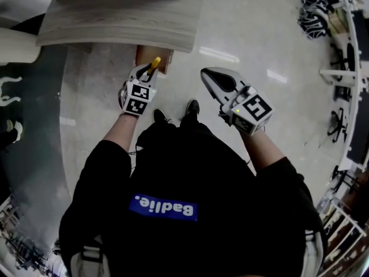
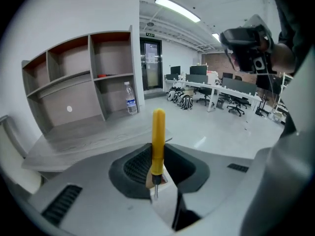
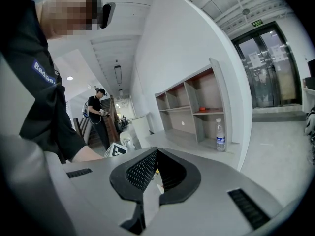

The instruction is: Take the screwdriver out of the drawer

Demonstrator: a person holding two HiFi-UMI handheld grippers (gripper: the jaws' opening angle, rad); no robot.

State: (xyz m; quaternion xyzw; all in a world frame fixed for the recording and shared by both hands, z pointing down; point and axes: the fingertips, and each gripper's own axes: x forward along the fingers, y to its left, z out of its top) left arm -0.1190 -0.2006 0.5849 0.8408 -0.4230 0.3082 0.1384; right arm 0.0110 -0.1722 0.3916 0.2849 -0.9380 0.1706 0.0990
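We log the screwdriver (image 2: 158,141): smooth round yellow plastic handle with a thin bare metal shaft, standing upright. It is up in the air, clear of the brown drawer (image 1: 164,59) that sticks out under the tabletop (image 1: 115,16), which is grey woodgrain with a rounded corner. The floor (image 1: 259,39) is pale and glossy. The shelf unit (image 2: 74,77) has grey boards with reddish edges. The water bottle (image 2: 130,98) is clear plastic with a blue label we can't read.

The black shirt carries a blue patch (image 1: 164,207) with the white letters "Badlie."

The left tongs (image 2: 156,178) are narrowed onto the screwdriver, their black ribbed pads pinching the low end of the handle. The right tongs (image 3: 157,151) have their tips together with nothing between them.
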